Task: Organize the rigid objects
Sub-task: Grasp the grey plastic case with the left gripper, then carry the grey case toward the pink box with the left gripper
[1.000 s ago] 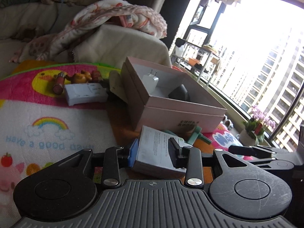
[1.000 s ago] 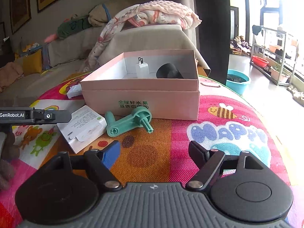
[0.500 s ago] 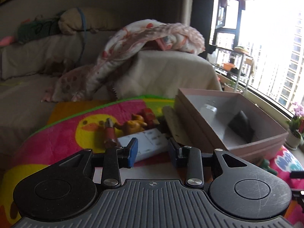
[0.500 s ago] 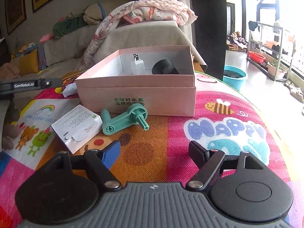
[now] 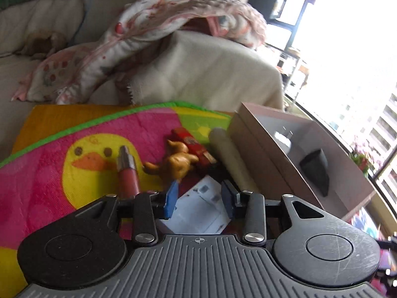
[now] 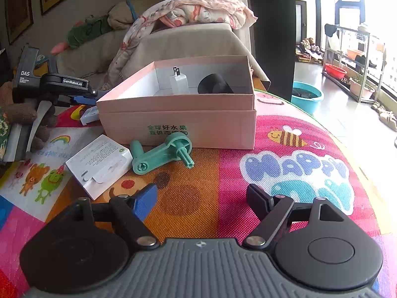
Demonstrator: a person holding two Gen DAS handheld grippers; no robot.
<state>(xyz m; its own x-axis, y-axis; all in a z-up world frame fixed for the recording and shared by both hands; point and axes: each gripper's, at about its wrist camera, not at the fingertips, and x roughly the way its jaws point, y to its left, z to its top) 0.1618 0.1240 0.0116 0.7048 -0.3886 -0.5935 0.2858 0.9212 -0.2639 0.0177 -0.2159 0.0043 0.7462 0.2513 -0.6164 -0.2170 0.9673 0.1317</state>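
Left tool (image 5: 199, 198) spread, just widening — apparently over white socket block (image 5: 198, 208) — right tool (image 6: 201, 198) spread, empty.

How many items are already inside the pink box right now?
2. A white plug adapter stands at the pink box's back wall; a black object sits right of it. The near wall may hide more.

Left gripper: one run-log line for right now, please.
left gripper: open, nothing held, above white power strip | right gripper: open, nothing held | pink box: charger, black object
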